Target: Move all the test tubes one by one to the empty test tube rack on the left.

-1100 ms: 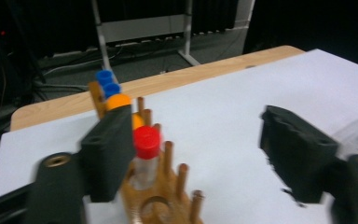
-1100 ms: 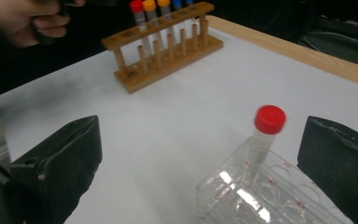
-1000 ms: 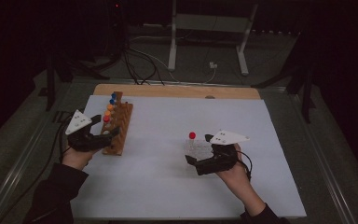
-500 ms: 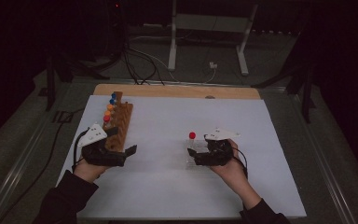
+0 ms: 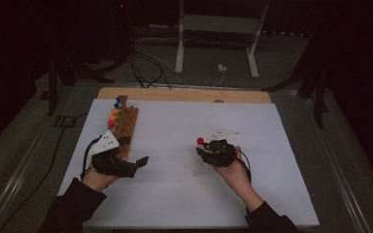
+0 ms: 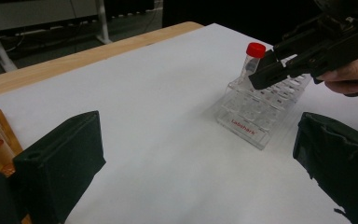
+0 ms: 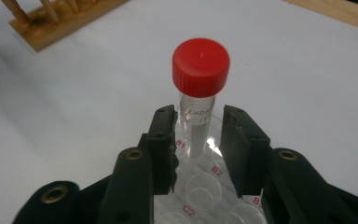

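1. Resting low over the near left of the white counter (image 5: 175, 194), the left tongs (image 5: 135, 165) stand spread wide with nothing between their black pads (image 6: 58, 161).
2. On the right, a hand (image 5: 233, 170) holds the right tongs (image 7: 198, 140) over a clear plastic rack (image 6: 261, 109), which sits on the counter well apart from the left tongs.
3. The right tongs' jaws have just been closing and now flank a red-capped tube (image 7: 199, 88); in the right gripper view a thin gap seems to remain on each side of the clear tube body, so the pads are near it but not plainly pinching.
4. The tube stands upright at the rack's far corner, by the cell marked B1, its red cap above the jaw tips.
5. Farther back on the left, a wooden rack (image 5: 125, 127) stands on the counter, bearing tubes with red, orange and blue caps (image 5: 114, 109).
6. Beyond the white sheet runs the counter's wooden edge (image 5: 184, 94).
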### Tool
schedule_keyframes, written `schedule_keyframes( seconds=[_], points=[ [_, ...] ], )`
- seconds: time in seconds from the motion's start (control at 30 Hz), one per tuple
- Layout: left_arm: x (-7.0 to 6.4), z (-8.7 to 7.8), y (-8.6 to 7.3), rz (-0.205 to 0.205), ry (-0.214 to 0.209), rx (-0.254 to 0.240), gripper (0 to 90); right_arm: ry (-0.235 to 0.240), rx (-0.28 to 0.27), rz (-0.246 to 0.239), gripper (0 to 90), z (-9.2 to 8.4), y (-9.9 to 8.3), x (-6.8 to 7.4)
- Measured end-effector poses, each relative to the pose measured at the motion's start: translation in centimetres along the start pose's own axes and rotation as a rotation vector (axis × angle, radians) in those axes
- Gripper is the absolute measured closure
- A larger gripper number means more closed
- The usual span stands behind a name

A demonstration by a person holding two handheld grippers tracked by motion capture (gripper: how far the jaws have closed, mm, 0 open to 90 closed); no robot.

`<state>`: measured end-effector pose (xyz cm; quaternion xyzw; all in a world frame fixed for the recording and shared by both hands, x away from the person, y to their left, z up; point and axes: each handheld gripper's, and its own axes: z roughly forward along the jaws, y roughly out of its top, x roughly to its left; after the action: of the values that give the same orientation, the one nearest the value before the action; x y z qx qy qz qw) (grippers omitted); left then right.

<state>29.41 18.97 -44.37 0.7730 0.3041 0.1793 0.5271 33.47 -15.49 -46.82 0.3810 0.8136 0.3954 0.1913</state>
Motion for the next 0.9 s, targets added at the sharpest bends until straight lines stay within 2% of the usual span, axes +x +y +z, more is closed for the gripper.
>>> schedule_keyframes(
  seconds=[0.17,0.47,0.9],
  points=[
    [-0.1,0.2,-0.1,0.016,0.009,0.013,2.5,0.0,0.01,-0.012,73.2,0.4,0.1,0.2],
    [0.1,0.2,-0.1,0.003,-0.006,0.009,2.5,-0.008,-0.011,-0.021,74.5,-0.2,0.3,0.3],
    [-0.4,-0.1,0.7,0.01,-0.027,0.0,2.5,-0.005,-0.15,-0.05,74.5,-5.0,2.3,1.0]
  ],
)
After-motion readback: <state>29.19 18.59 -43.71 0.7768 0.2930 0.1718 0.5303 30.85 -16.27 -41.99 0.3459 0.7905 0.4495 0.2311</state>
